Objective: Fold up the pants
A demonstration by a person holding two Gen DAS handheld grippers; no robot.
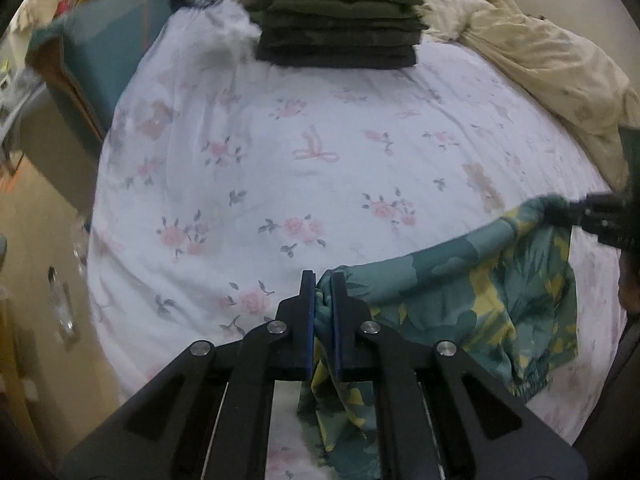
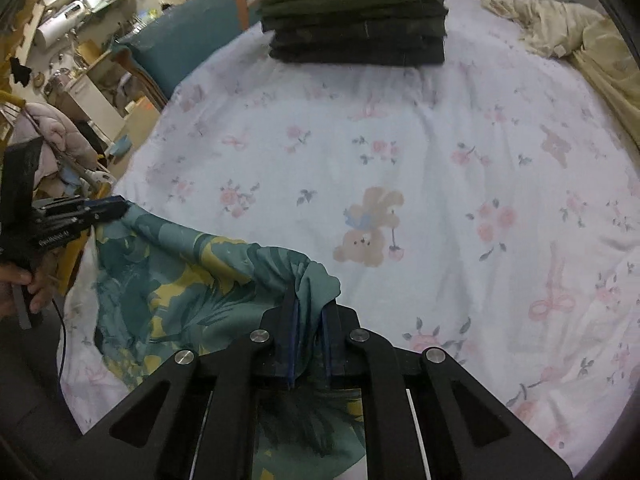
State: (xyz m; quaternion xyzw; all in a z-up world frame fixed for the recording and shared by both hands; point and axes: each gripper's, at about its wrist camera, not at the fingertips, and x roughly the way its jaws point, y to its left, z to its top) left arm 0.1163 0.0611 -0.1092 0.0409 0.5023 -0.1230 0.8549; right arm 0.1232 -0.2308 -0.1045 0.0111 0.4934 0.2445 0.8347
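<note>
The pants (image 1: pixel 472 300) are stretched between both grippers above the near edge of the bed (image 1: pixel 320 160). One end is clamped in the left hand-held gripper (image 1: pixel 322 300), the other in the right hand-held gripper (image 2: pixel 310 320). Folded clothes (image 1: pixel 336 24) are stacked at the bed's far side.

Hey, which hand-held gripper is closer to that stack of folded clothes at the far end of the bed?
Neither clearly. The left hand-held gripper and right hand-held gripper both hold the teal pants at the near edge, about equally far from the stack of folded clothes.
</note>
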